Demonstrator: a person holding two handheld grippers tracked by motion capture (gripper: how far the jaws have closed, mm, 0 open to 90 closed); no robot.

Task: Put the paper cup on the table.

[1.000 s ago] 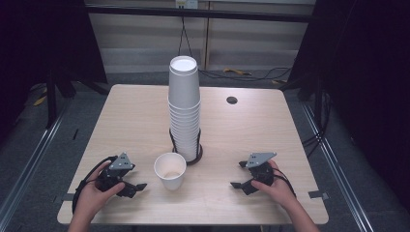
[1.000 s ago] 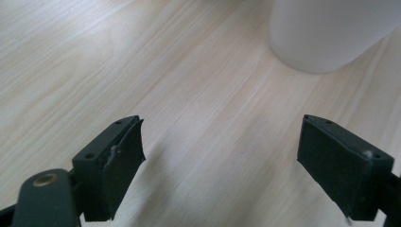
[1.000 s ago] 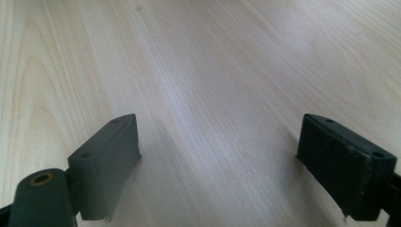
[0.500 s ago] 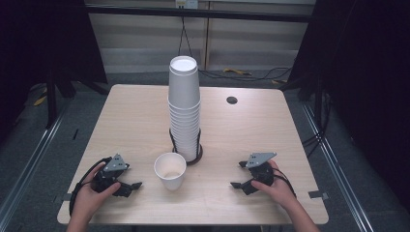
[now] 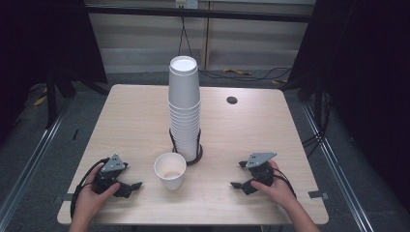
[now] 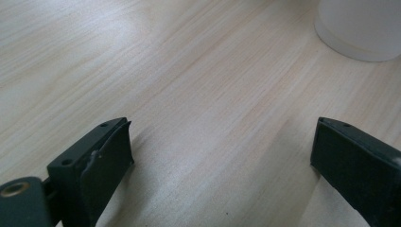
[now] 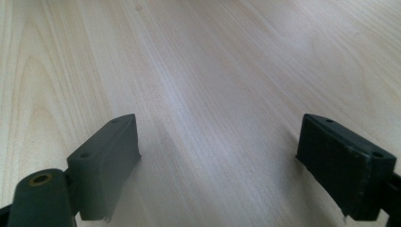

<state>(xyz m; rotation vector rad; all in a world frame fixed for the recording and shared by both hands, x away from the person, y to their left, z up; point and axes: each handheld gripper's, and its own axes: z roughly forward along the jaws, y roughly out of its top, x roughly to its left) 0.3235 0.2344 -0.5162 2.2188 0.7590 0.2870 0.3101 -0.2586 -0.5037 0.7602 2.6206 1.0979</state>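
The high view looked forward and down over the whole wooden table (image 5: pixel 130 121) from above the person's side. Each gripper view rode low, very near the tabletop. The left gripper view shared the single cup (image 6: pixel 359 28) (image 5: pixel 170 170) with the high view.

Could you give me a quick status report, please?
Left gripper and right gripper open, empty. Single cup upright between them, before the stack. Nothing blocking.
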